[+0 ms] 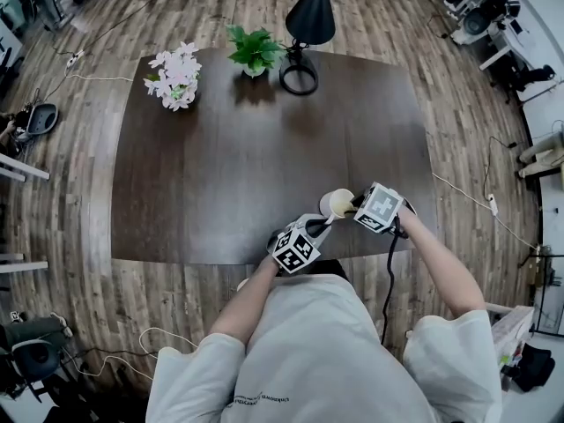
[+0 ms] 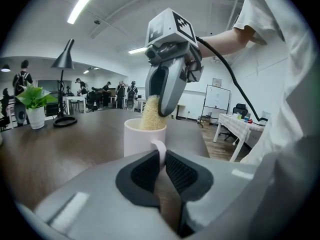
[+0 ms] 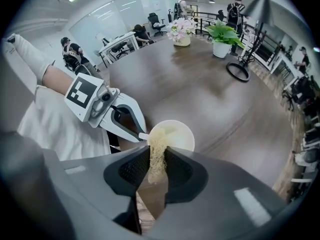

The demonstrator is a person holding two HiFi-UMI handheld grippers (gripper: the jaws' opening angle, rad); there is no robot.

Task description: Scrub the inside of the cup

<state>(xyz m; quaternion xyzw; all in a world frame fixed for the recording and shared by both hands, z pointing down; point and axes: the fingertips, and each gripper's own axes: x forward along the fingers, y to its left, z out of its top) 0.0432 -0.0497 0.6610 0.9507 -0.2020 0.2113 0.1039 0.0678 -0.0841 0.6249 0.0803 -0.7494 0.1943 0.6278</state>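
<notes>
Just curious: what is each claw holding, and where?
The left gripper pinches the cup by its handle; the right gripper clamps a loofah-like scrubber by its end.

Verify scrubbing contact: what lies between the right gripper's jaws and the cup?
A tan fibrous scrubber, clamped in the right gripper, dips into the cup; right gripper view.

Your head camera looks steeply down on the worktop (image 1: 220, 166). Cameras on your left tongs (image 2: 163, 156) and right tongs (image 3: 158, 154) sit close to the cup (image 2: 140, 139), facing it from opposite sides; all views share it.
</notes>
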